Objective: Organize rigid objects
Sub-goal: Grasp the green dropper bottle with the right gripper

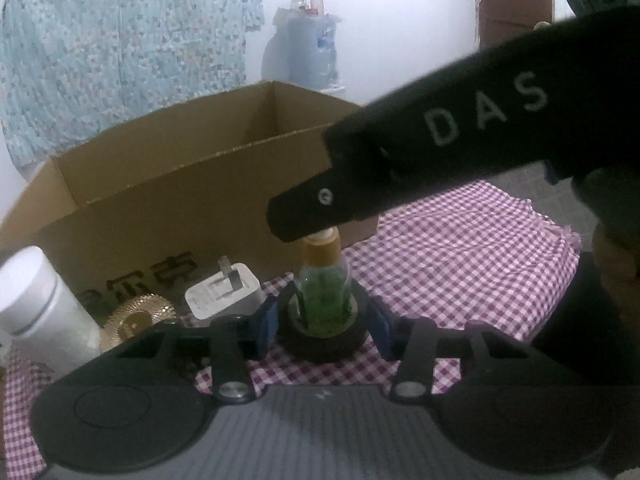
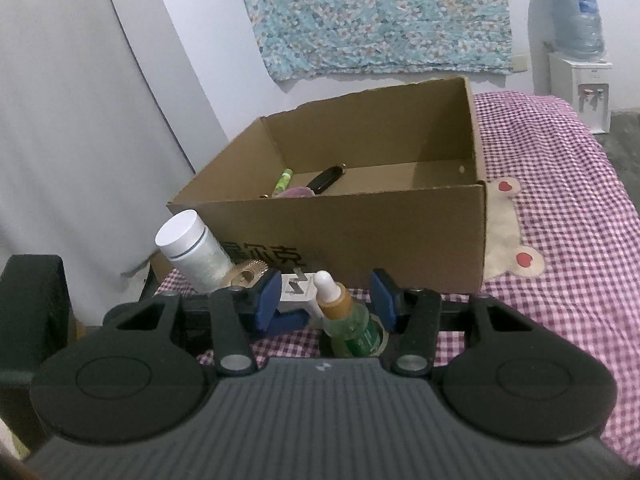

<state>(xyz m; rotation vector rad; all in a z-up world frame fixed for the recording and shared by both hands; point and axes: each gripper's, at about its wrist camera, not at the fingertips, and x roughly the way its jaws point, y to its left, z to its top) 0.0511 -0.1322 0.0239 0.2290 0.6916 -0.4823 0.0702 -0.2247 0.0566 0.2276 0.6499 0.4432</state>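
Ribbed grey tool (image 1: 322,330) around glass dropper bottle (image 1: 322,288)

Floral cloth (image 2: 380,16) on wall, water dispenser (image 2: 580,80), checked tablecloth (image 2: 560,200)

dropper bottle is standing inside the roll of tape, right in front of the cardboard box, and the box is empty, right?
Not empty. The right wrist view shows the cardboard box holds a green tube and a black item. The dropper bottle does stand inside the roll of tape, in front of the box.
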